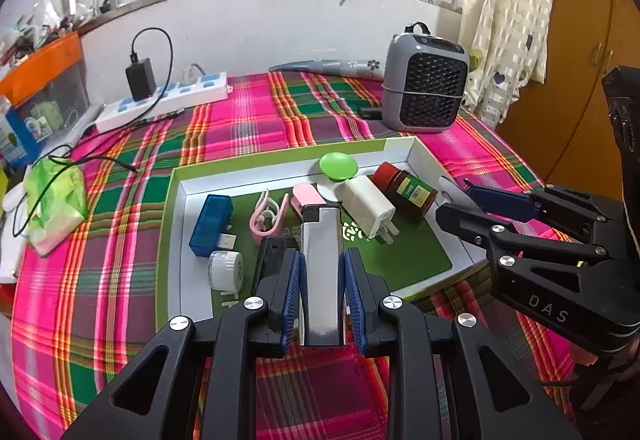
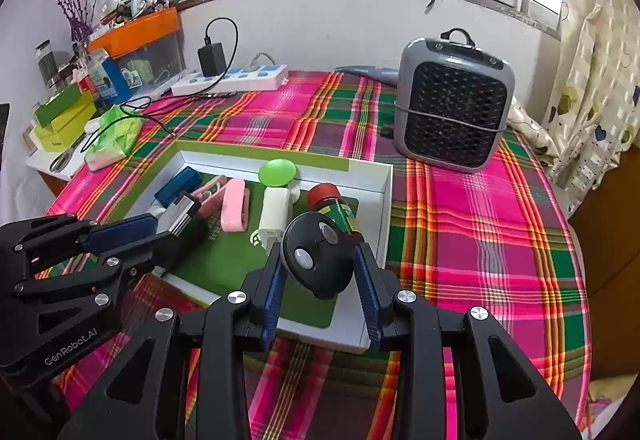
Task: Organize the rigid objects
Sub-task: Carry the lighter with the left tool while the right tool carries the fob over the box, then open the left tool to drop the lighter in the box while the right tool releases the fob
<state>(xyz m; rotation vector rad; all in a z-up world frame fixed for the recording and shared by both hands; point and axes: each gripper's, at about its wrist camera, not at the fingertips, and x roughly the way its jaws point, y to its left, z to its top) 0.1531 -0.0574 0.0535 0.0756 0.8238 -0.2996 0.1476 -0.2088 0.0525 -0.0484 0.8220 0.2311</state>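
Note:
My left gripper (image 1: 322, 272) is shut on a silver lighter (image 1: 320, 264) and holds it over the near part of the green-and-white tray (image 1: 280, 160). The tray holds a blue USB block (image 1: 211, 225), a white round piece (image 1: 225, 269), a pink clip (image 1: 266, 216), a green disc (image 1: 338, 166), a white charger (image 1: 370, 206) and a red-capped bottle (image 1: 406, 190). My right gripper (image 2: 320, 272) is shut on a black round object (image 2: 320, 260) over the tray's near right corner (image 2: 376, 200). The right gripper also shows at the tray's right edge in the left wrist view (image 1: 480, 208).
A grey heater (image 2: 454, 104) stands behind the tray on the plaid cloth (image 2: 480, 240). A white power strip (image 2: 236, 78) with a black adapter lies at the back. A green tissue pack (image 2: 116, 138) and boxes lie at the left.

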